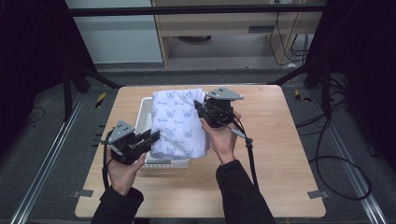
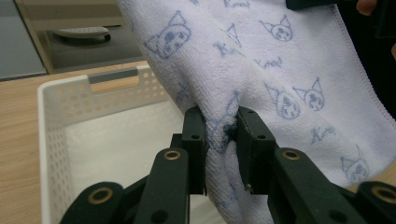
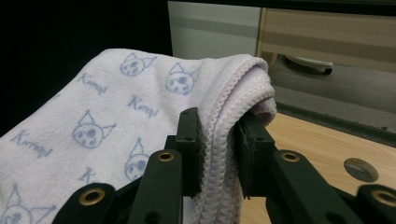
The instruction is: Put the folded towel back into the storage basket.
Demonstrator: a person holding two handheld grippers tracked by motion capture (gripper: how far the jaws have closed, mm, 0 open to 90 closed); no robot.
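A folded white towel [image 1: 178, 122] printed with blue cat faces hangs lifted above a white perforated basket [image 1: 142, 115] on the wooden table. My left gripper [image 1: 152, 138] is shut on the towel's near left edge; in the left gripper view the cloth [image 2: 280, 84] bunches between the jaws of that gripper [image 2: 219, 140], with the basket [image 2: 70, 100] below and behind. My right gripper [image 1: 201, 111] is shut on the towel's far right side; in the right gripper view the stitched hem [image 3: 233, 98] is pinched between the jaws of this gripper [image 3: 218, 140].
The wooden table [image 1: 275, 140] has bare surface to the right and in front of the basket. Cables [image 1: 247, 149] trail from both grippers. A wooden cabinet [image 1: 224, 28] and dark frame legs stand beyond the table's far edge.
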